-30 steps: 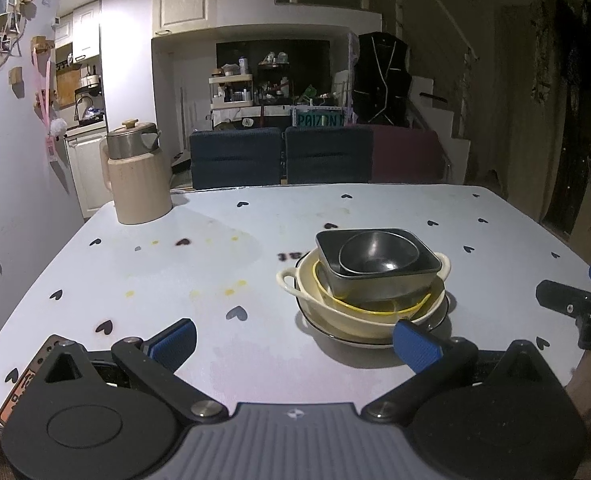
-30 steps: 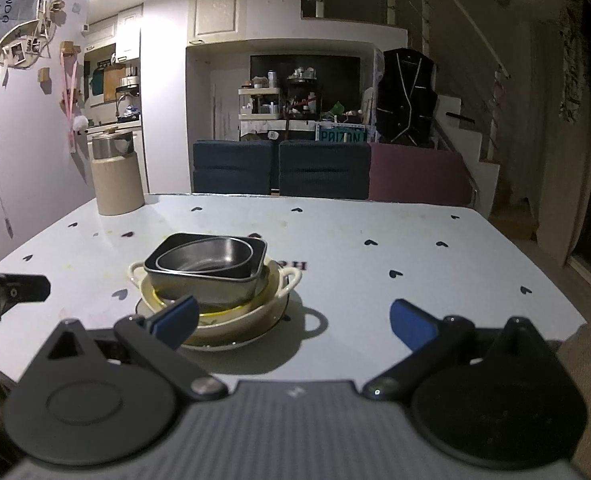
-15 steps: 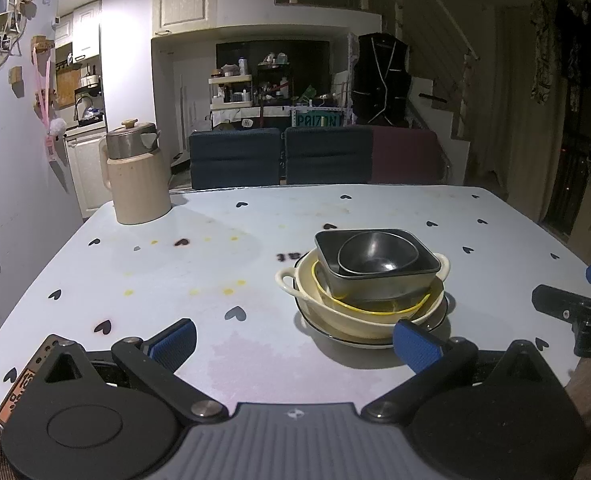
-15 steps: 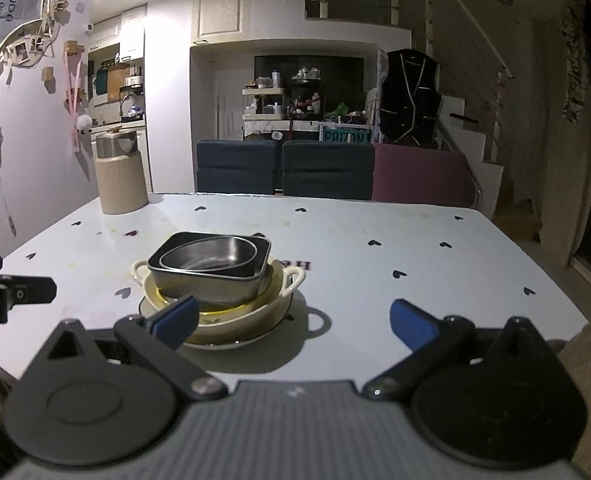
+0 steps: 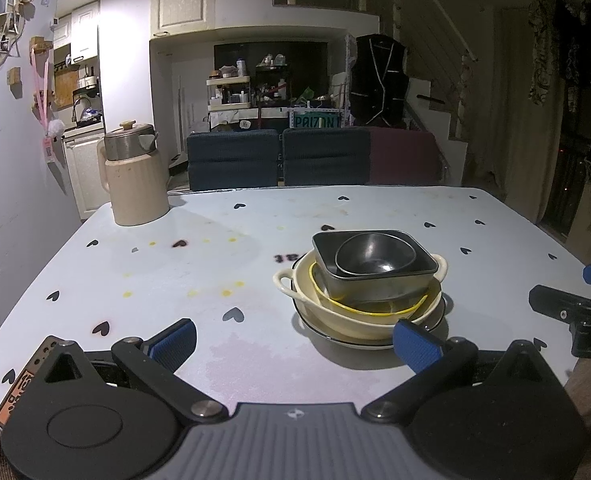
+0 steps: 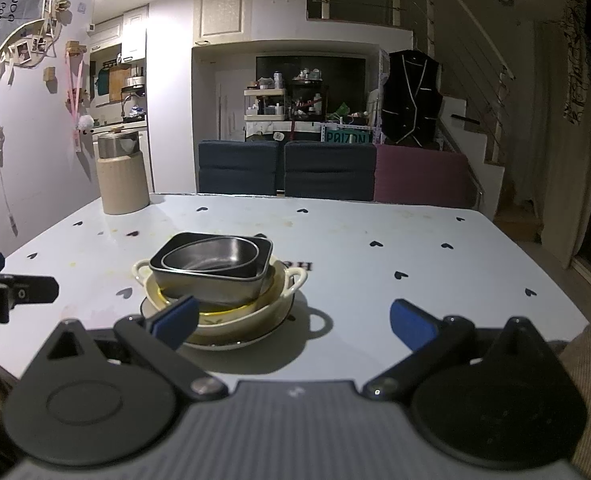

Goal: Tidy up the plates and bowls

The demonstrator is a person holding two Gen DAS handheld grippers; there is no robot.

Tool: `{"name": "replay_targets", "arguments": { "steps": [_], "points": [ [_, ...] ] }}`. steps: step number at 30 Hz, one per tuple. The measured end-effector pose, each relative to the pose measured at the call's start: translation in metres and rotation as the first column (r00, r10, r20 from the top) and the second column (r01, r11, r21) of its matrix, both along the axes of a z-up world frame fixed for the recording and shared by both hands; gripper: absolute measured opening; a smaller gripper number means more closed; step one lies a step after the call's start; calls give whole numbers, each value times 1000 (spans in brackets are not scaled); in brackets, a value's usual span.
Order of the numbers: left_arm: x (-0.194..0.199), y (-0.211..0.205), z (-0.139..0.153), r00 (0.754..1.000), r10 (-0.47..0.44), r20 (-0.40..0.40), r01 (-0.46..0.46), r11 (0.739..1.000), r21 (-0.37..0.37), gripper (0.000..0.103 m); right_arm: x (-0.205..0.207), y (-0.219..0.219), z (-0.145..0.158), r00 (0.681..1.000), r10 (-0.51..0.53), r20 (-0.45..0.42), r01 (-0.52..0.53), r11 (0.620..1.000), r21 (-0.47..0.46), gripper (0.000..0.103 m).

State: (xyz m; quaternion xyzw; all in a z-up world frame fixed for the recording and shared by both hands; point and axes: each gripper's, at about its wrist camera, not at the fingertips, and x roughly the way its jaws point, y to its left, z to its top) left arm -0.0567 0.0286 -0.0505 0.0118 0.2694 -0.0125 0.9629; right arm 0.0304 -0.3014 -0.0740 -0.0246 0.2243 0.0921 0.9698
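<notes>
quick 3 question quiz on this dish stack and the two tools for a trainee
1. True or false: the left tool holds a dish.
2. Which dish tops the stack? A) round metal bowl B) cream handled bowl C) plate
3. Fill in: the jug stands at the table's far ____ corner.

Key: 1 false, both the left and right tool are open and empty; 2 A; 3 left.

Dim room; blue chairs point(image 5: 233, 158) behind the table point(image 5: 375, 208); staircase point(image 6: 471, 120) right.
</notes>
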Motion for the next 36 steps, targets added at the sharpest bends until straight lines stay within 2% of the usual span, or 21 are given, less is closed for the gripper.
{"name": "replay_targets", "arguments": {
  "steps": [36],
  "points": [
    [0, -2, 1, 1000, -2, 1, 2, 1000, -3, 103, 1, 0, -1, 1000, 0, 0, 0, 1000, 0, 103]
  ]
}}
